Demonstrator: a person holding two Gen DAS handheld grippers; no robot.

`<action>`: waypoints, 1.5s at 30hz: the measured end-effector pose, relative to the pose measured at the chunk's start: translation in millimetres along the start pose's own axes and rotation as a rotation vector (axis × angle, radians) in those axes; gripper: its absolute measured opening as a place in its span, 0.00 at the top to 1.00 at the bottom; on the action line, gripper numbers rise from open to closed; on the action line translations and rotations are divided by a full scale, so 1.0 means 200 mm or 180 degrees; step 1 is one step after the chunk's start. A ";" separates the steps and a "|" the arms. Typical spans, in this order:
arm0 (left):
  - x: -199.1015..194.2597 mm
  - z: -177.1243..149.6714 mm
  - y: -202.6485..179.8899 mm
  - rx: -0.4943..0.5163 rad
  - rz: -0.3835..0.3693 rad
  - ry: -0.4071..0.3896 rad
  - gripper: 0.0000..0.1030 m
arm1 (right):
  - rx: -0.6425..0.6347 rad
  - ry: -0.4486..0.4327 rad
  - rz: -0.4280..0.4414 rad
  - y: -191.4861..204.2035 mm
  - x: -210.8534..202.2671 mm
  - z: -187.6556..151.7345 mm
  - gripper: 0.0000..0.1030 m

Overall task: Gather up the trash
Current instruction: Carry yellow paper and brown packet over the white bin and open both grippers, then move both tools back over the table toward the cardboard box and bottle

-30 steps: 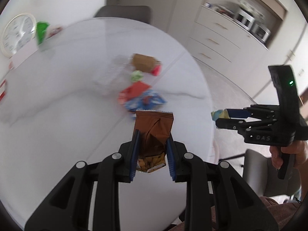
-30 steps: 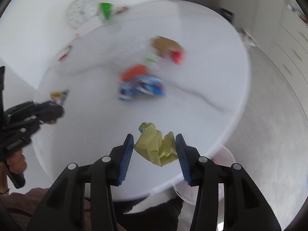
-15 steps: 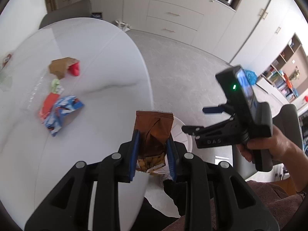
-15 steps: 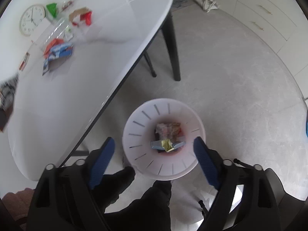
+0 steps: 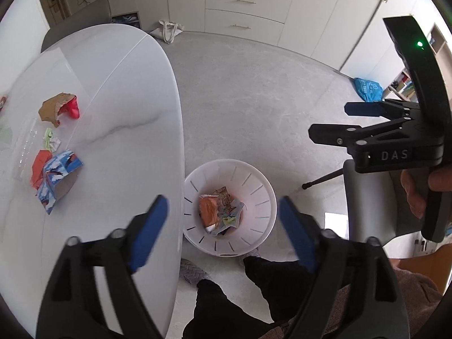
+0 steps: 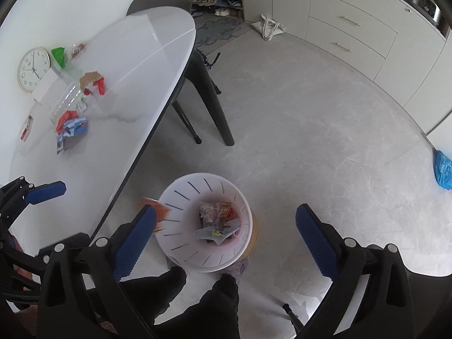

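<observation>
white bin (image 5: pixel 262 197) below, both grippers' blue fingers (image 5: pixel 149 223) spread, angled down

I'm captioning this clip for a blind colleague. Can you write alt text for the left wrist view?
The open left gripper hovers over a white slotted plastic bin on the grey floor, holding crumpled wrappers. On the white oval table at left lie a blue printed carton and torn brown paper; the right gripper, also open, is at right.
</observation>
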State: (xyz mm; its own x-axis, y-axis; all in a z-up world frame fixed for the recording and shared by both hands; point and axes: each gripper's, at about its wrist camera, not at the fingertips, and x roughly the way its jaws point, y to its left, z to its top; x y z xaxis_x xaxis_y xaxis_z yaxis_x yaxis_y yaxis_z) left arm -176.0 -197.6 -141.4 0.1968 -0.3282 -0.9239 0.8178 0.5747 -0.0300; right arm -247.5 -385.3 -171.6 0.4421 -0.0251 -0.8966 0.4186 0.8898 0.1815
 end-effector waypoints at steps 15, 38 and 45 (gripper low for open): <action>-0.10 0.00 0.08 -0.0344 0.0125 -0.0113 0.08 | 0.0147 -0.0084 0.0162 0.03 -0.09 0.02 0.02; -0.16 -0.04 1.10 -0.0651 0.1115 -0.0237 0.08 | -0.0537 -0.0064 0.0456 0.64 0.10 0.37 0.02; -0.04 0.16 1.47 -0.0560 0.1129 -0.0114 0.08 | -0.0934 0.0037 0.0582 0.93 0.27 0.61 0.03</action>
State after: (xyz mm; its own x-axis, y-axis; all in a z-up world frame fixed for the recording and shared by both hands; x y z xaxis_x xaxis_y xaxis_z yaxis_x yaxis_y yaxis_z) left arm 81.0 -50.3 -130.4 0.4717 -0.1104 -0.8748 0.5913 0.7756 0.2209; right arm -49.9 -276.8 -137.8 0.4791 0.1506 -0.8647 0.0865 0.9723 0.2173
